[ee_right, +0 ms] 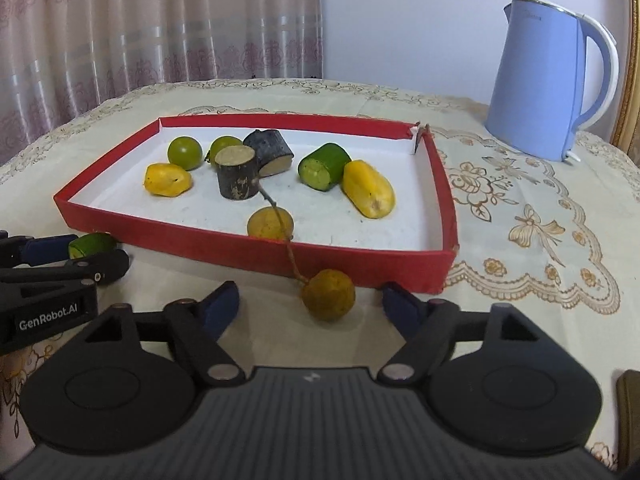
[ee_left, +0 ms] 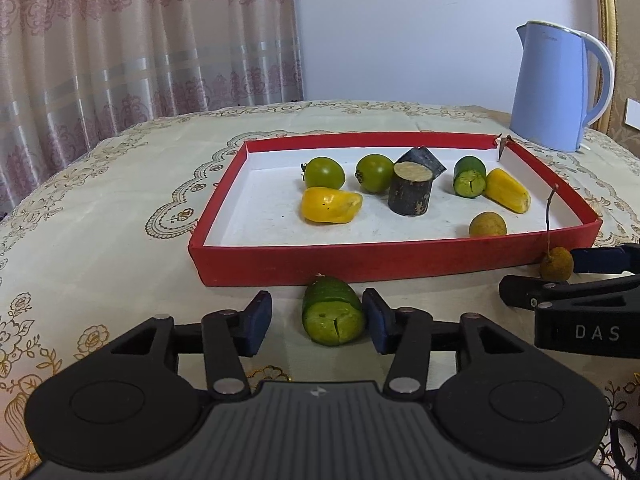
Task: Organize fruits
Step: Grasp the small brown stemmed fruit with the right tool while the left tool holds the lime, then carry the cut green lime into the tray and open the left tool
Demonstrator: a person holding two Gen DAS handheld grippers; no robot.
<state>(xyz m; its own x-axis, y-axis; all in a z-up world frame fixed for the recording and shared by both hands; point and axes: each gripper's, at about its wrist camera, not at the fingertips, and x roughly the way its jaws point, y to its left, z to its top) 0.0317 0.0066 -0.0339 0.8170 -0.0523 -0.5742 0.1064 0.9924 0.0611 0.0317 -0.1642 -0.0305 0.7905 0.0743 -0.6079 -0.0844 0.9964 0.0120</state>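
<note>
Straddling cucumber piece [ee_left: 333,322], left gripper [ee_left: 317,322] parted, pads off it; right gripper [ee_right: 310,304] wide around stemmed longan [ee_right: 329,294], untouched; red tray [ee_left: 360,264] wall just beyond both fingertips

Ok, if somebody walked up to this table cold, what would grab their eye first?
Probably the red tray in the middle of the tablecloth, holding green and yellow fruit and two dark log pieces, with the pale blue kettle standing behind its far right corner. Next, two fruits outside the tray by its near wall: a cut cucumber piece between the left gripper's open jaws, and a stemmed longan between the right gripper's.
</note>
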